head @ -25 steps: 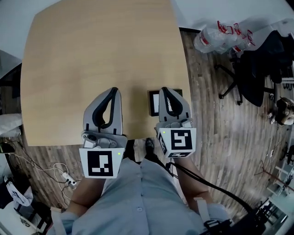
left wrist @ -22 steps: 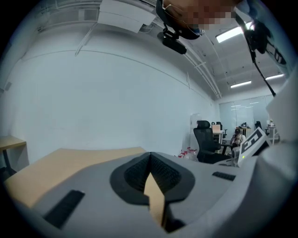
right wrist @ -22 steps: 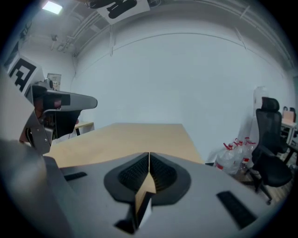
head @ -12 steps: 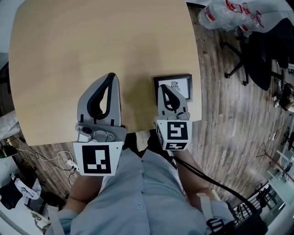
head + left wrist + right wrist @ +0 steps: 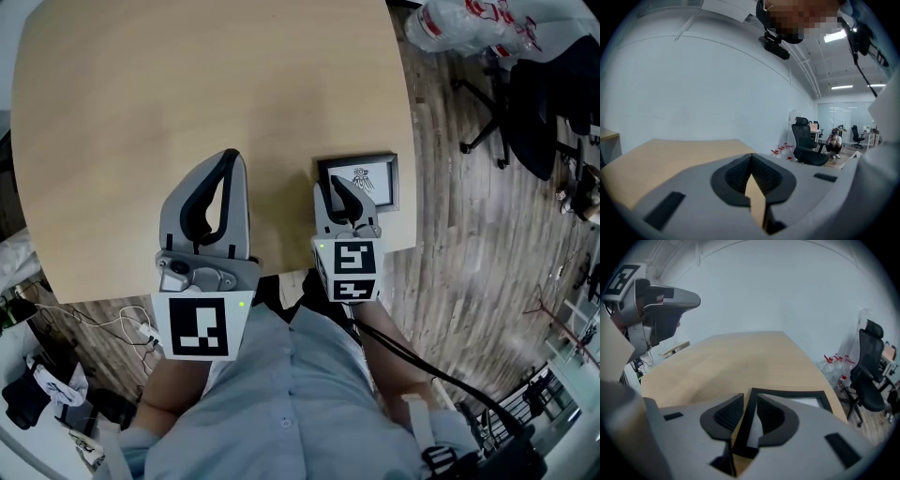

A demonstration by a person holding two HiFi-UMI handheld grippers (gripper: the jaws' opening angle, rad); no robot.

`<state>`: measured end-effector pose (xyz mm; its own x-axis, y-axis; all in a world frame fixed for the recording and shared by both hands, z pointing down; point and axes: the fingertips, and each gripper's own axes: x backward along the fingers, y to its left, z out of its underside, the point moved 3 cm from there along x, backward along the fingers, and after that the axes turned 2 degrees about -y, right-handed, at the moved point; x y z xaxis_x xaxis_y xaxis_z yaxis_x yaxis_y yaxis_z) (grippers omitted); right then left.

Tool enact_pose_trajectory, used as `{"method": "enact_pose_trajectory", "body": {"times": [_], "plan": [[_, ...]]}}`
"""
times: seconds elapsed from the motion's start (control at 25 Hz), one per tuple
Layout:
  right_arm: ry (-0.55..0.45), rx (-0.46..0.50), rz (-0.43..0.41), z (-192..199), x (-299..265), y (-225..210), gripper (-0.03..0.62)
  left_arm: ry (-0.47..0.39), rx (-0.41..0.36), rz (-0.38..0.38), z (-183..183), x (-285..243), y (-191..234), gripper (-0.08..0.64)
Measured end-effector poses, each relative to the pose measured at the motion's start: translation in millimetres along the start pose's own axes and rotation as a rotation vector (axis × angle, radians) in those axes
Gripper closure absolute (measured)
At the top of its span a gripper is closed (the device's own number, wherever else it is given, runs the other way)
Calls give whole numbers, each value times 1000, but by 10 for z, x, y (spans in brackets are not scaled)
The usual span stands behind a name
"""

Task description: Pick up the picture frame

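Observation:
The black picture frame with a white mat lies flat near the right edge of the wooden table. My right gripper hangs over the frame's left border. In the right gripper view the jaws stand a narrow gap apart. The frame shows its left border through that gap, and I cannot tell whether the jaws touch it. My left gripper hovers over bare table to the left of the frame. Its tips meet and hold nothing.
The table's near edge runs just under both grippers, and its right edge lies just past the frame. A black office chair and clear plastic bottles stand on the wood floor to the right. Cables lie on the floor at the left.
The right gripper has dropped lower and settled over the frame's left border. More of the frame now shows beside it. The left gripper has stayed about where it was.

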<state>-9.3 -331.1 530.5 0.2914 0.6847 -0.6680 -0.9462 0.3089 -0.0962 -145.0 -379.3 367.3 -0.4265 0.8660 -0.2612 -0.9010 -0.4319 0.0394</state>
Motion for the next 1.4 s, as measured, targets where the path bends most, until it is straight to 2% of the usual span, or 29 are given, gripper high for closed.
{"method": "enact_pose_trajectory", "body": {"times": [0.44, 0.84, 1.0, 1.12, 1.4], "plan": [[156, -5, 25, 87, -67, 9, 500, 20, 20, -17, 67, -37, 89, 558], [165, -40, 29, 102, -92, -21, 535, 12, 19, -49, 64, 41, 115, 558], [90, -47, 8, -1, -49, -17, 535, -10, 8, -65, 10, 93, 96, 558], [-2, -51, -30, -165, 44, 14, 534, -35, 2, -78, -19, 157, 42, 558], [-358, 39, -99, -1004, 743, 67, 534, -150, -13, -107, -333, 425, -240, 558]]}}
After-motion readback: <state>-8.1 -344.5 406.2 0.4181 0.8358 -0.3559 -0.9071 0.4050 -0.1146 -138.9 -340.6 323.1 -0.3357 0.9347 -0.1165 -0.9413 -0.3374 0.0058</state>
